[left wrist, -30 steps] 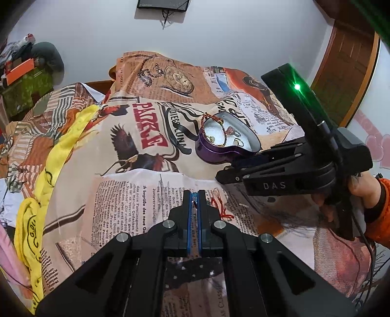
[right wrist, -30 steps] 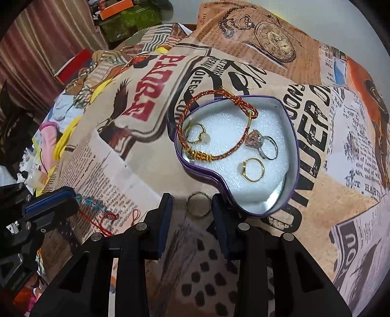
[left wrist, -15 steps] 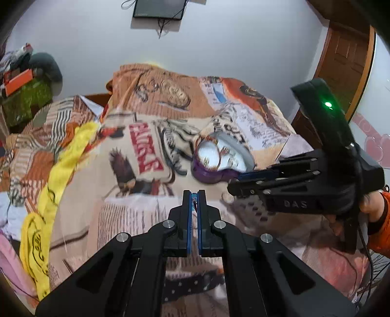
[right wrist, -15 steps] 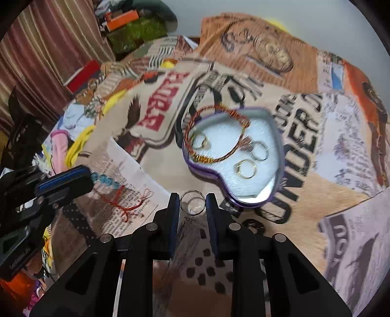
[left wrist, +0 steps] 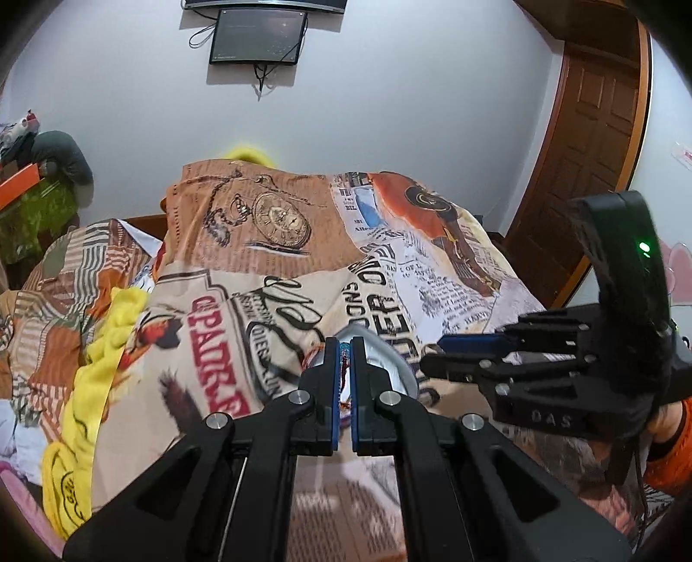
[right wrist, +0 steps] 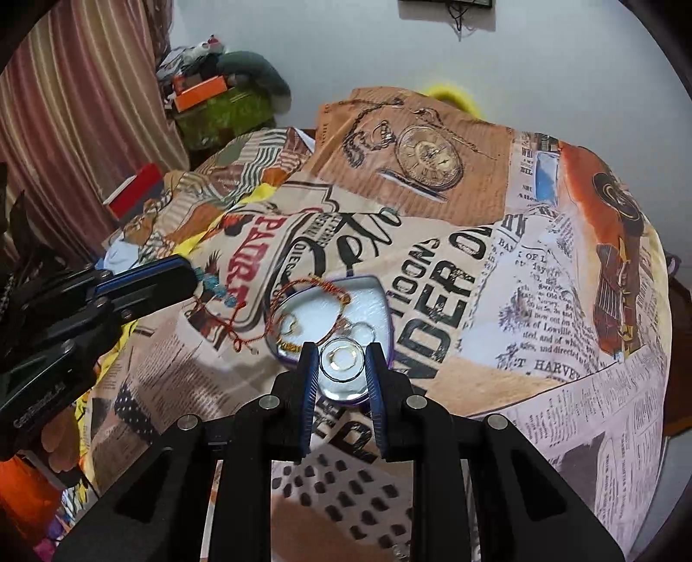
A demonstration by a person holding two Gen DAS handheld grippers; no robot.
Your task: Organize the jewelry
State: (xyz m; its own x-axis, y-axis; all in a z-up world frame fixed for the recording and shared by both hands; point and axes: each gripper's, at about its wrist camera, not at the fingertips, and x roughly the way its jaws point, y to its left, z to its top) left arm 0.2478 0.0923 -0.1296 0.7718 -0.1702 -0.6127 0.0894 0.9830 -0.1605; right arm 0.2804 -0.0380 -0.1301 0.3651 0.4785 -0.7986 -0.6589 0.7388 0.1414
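right tongs [right wrist: 342,367] pinch a ring [right wrist: 344,365] just above the tin [right wrist: 380,298]. left tongs [left wrist: 344,346] clamp a bracelet [right wrist: 216,287] beside it

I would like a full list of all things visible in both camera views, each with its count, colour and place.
heart-shaped purple tin: one, purple wall, white lining, on the bedspread, centre.
red-and-gold braided bracelet: one, lying across the tin's far rim.
small rings in the tin: at least two, gold and silver tone, on the white lining.
silver ring: one, between the right tool's fingers, over the tin's near end.
red thread bracelet with turquoise beads: one, hanging from the left tool.
newspaper-print bedspread: one, brown and cream.
yellow cloth: one, bed's left edge.
wall screen: one, black.
wooden door: one, brown.
left tool: black, blue pads.
right tool: black, blue pads.
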